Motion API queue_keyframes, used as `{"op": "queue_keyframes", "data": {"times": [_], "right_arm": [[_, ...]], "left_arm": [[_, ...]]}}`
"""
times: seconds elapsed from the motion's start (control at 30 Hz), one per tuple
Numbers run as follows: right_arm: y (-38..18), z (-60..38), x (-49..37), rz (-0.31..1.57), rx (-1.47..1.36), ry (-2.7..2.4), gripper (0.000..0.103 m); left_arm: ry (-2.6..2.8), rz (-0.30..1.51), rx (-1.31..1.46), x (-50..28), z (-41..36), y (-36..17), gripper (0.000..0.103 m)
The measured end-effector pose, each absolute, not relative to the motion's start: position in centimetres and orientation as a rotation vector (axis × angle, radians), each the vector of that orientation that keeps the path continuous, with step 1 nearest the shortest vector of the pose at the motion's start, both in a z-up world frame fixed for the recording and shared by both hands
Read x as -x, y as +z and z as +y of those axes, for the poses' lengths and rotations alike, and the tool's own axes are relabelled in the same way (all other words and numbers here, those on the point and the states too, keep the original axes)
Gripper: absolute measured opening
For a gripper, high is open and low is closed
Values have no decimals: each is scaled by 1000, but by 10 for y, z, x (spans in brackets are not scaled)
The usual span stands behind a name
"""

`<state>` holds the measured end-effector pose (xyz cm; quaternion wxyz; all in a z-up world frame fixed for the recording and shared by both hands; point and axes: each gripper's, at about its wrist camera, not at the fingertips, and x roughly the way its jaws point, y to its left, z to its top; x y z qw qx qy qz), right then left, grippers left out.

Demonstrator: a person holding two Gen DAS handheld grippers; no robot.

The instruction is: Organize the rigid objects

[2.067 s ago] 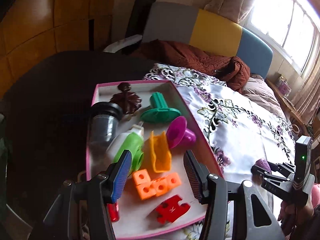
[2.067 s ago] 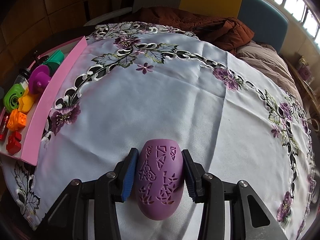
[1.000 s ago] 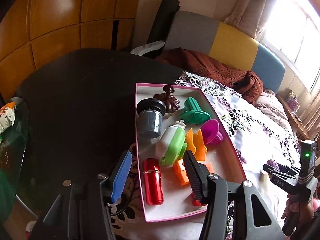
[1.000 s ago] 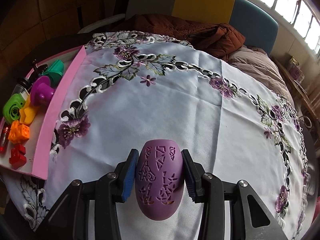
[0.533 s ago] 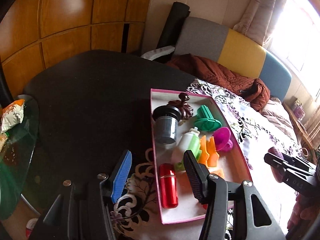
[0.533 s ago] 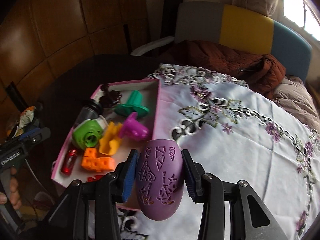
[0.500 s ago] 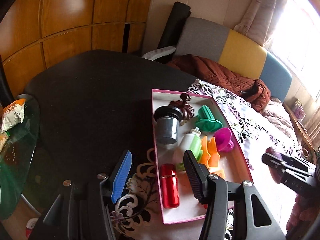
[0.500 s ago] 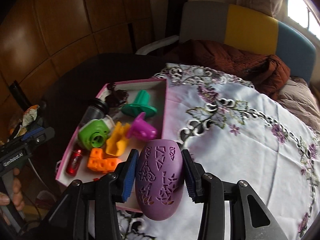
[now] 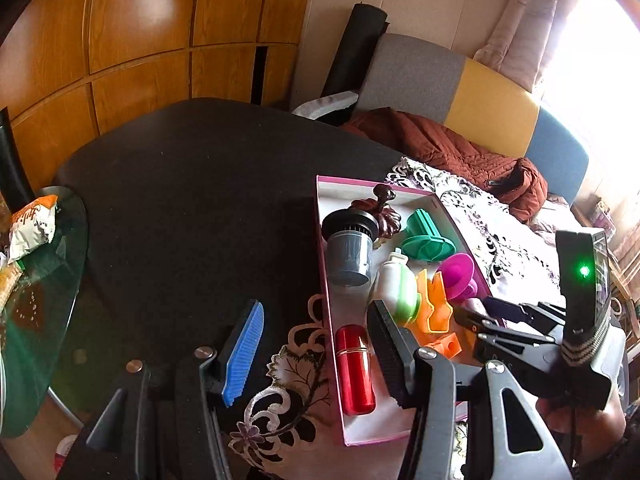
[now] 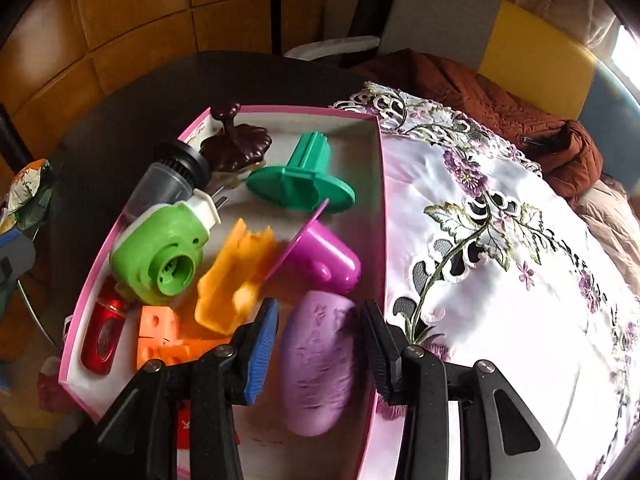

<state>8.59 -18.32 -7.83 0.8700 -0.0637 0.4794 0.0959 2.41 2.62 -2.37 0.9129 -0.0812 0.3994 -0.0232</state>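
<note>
Glossy red metallic cylinder [image 9: 355, 372], embroidered satin tablecloth [image 10: 520, 264], matt pink cardboard tray [image 10: 378, 208], varnished wood panelling [image 9: 140, 40]

Daylight from the window [image 9: 600, 52] at upper right blows out white; fisheye bends the edges; the purple piece [image 10: 318, 364] is motion-blurred.

No text, label or number can be read clearly on anything in either view.

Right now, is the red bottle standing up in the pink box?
No, the red bottle lies flat on its side in the pink box, near its front corner.
</note>
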Motion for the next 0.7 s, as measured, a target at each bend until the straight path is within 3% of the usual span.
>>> {"op": "queue_keyframes", "data": {"times": [0.23,0.6,0.7], "right_arm": [[-82,-177,-80,978,148,197,46],[-65,-181,-59,908,97,177,66],[-61,-183,-52,890,85,161,68]], "left_arm": [[-50,838,155,-24,23,-27,54],[-47,827,133,-22,18,-24,55],[-37,820,114,-20,15,-22,55]]}}
